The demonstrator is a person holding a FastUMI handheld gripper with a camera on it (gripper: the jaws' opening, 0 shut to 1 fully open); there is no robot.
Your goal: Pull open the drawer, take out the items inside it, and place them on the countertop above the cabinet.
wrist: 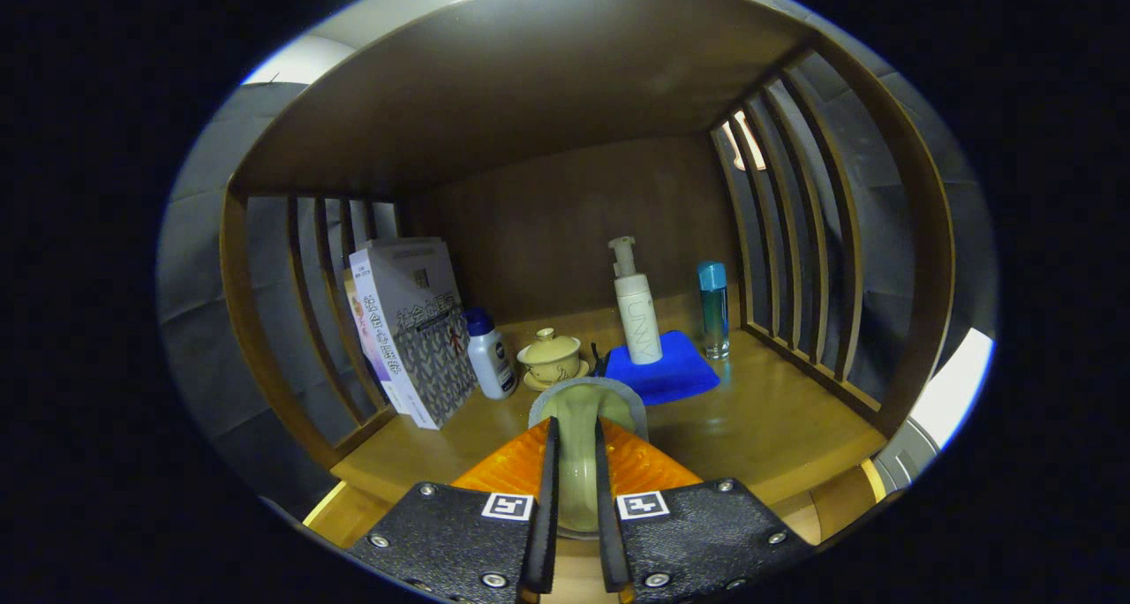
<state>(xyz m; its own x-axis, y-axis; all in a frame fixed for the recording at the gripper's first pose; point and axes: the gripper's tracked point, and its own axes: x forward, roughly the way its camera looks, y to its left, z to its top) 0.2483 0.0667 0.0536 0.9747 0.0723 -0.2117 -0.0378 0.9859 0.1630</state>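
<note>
Cup, pale green and taken from the drawer, is sitting pinched between the fingers of the gripper, which are pressing on it from both sides over the countertop. Ahead are standing a lidded teacup, a small bottle, a pump bottle on a blue cloth, and books. I judge lowering onto bare wood short of the teacup is working best, staying level before releasing.

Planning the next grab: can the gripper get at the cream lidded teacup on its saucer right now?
Probably not yet. The gripper is shut on a pale green glazed piece, which fills its grip and sits just before the cream lidded teacup. Otherwise the wooden countertop ahead looks free.
</note>
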